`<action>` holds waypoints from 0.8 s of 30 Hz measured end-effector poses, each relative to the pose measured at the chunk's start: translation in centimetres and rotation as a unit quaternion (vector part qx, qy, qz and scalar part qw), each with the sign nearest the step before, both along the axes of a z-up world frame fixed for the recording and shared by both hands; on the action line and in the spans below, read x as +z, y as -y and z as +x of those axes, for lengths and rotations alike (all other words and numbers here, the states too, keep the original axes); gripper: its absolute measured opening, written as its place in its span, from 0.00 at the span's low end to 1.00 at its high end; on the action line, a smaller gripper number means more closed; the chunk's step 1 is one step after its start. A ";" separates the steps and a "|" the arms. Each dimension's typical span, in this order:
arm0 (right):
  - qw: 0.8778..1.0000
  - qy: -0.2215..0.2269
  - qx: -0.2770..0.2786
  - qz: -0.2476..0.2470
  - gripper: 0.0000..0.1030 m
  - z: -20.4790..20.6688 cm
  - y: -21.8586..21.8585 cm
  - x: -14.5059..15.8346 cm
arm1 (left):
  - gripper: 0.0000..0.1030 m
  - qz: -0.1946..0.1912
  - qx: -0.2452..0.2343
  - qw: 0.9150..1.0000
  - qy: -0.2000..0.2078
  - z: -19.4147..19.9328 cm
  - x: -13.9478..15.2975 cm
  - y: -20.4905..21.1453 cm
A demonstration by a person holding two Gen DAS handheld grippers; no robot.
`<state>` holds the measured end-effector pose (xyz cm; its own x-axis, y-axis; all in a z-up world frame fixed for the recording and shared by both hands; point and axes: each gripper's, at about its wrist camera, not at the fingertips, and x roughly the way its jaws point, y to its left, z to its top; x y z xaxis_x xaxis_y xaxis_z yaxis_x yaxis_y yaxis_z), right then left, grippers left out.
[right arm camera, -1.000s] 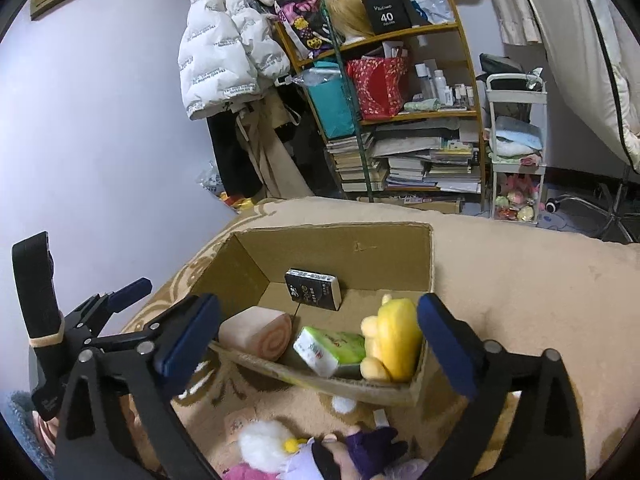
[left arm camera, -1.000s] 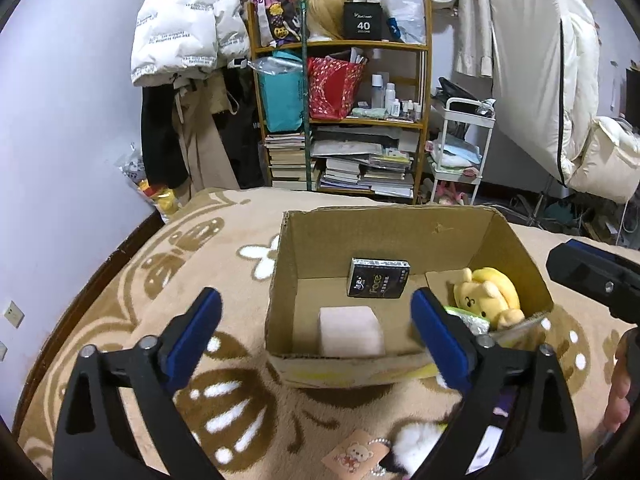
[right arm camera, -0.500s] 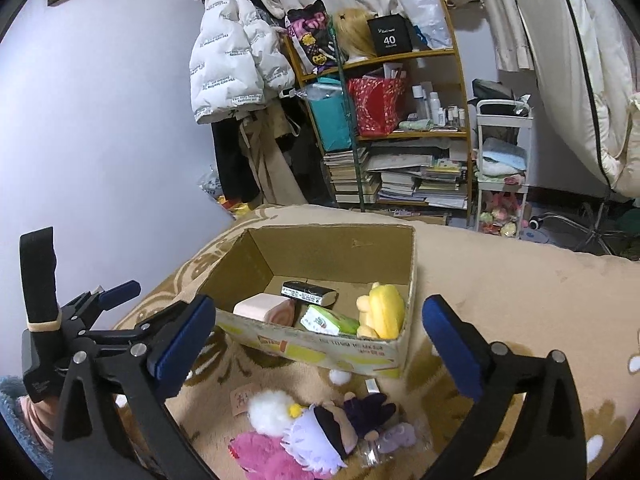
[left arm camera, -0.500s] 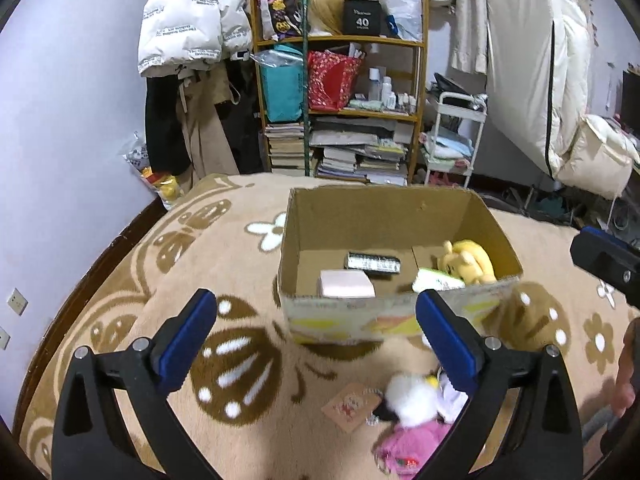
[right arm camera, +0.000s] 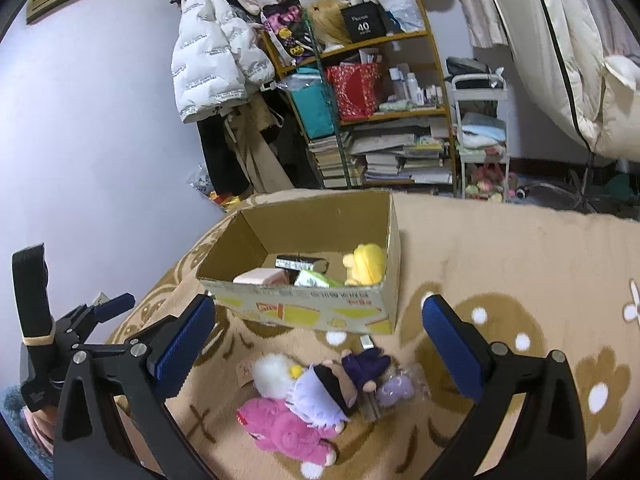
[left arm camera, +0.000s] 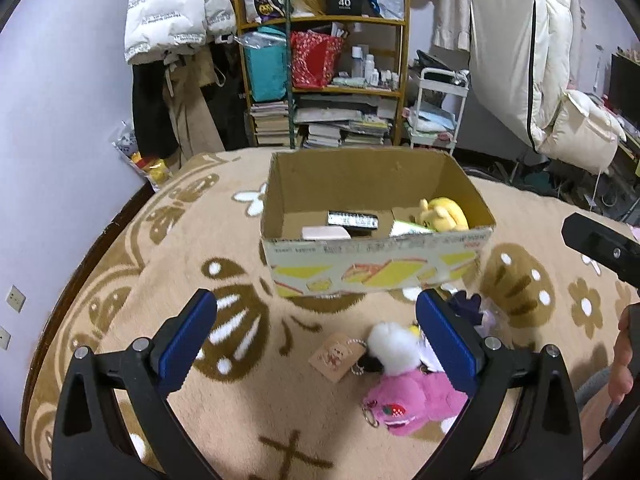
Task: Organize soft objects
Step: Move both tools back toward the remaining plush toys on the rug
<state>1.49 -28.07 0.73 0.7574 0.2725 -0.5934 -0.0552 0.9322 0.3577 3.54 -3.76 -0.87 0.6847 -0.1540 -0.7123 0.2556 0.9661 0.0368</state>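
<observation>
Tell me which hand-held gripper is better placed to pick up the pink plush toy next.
Probably the right hand-held gripper: it is open, and the pink plush toy lies between its fingers. In the left view the toy sits by the right finger, off-centre.

We see a brown cardboard box (right arm camera: 304, 312) printed with yellow and red shapes, on a beige rug (right arm camera: 500, 248) with brown-and-white flowers; inside the box a yellow plush (right arm camera: 366, 264), in front of it a pink plush (right arm camera: 288, 426) and a white fluffy one (right arm camera: 272, 372)
</observation>
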 end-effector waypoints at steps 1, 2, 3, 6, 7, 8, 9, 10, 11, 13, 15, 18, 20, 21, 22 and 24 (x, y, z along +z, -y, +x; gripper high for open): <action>1.000 -0.005 0.000 0.002 1.00 0.1 0.0 -0.1 | 0.96 0.002 0.000 1.000 -0.001 0.0 -0.1 0.1; 1.000 -0.010 0.001 0.006 1.00 0.2 0.1 -0.3 | 0.96 0.003 -0.001 1.000 -0.003 0.0 -0.2 0.2; 1.000 -0.017 0.002 0.013 1.00 0.3 0.3 -0.6 | 0.96 0.002 -0.002 1.000 -0.004 0.0 -0.4 0.2; 0.999 -0.036 0.000 0.023 1.00 0.7 0.5 -1.6 | 0.96 -0.001 -0.006 1.000 -0.014 0.3 -0.9 0.4; 0.999 -0.043 -0.001 0.023 1.00 0.9 0.6 -1.9 | 0.96 0.002 -0.008 1.000 -0.019 0.5 -1.2 0.6; 0.999 -0.049 -0.001 0.024 1.00 1.1 0.5 -2.3 | 0.96 0.003 -0.010 1.000 -0.022 0.6 -1.4 0.7; 0.998 -0.055 -0.002 0.025 1.00 1.2 0.4 -2.6 | 0.96 0.006 -0.013 1.000 -0.027 0.8 -1.7 0.9; 0.998 -0.060 -0.003 0.025 1.00 1.3 0.4 -2.8 | 0.96 0.006 -0.015 0.999 -0.029 0.9 -1.9 1.0; 0.998 -0.065 -0.004 0.024 1.00 1.5 0.4 -3.2 | 0.96 0.007 -0.019 0.999 -0.034 1.0 -2.1 1.2; 0.997 -0.076 -0.007 0.019 1.00 1.9 0.3 -3.8 | 0.96 0.009 -0.026 0.999 -0.042 1.3 -2.7 1.7; 0.996 -0.088 -0.010 0.013 1.00 2.3 0.2 -4.5 | 0.96 0.010 -0.032 0.998 -0.049 1.6 -3.2 2.0; 0.994 -0.105 -0.012 0.009 1.00 3.1 0.0 -5.6 | 0.96 0.021 -0.042 0.997 -0.062 2.1 -4.2 3.0; 0.993 -0.115 -0.014 0.010 1.00 3.4 0.0 -6.1 | 0.96 0.030 -0.043 0.997 -0.060 2.3 -4.7 3.4; 0.992 -0.121 -0.014 0.012 1.00 3.7 0.0 -6.4 | 0.96 0.033 -0.044 0.997 -0.060 2.4 -4.9 3.5; 0.992 -0.126 -0.014 0.013 1.00 3.8 0.0 -6.6 | 0.96 0.035 -0.048 0.996 -0.063 2.5 -5.0 3.7; 0.991 -0.133 -0.013 0.012 1.00 4.1 -0.1 -7.0 | 0.96 0.036 -0.053 0.995 -0.071 2.8 -5.5 4.0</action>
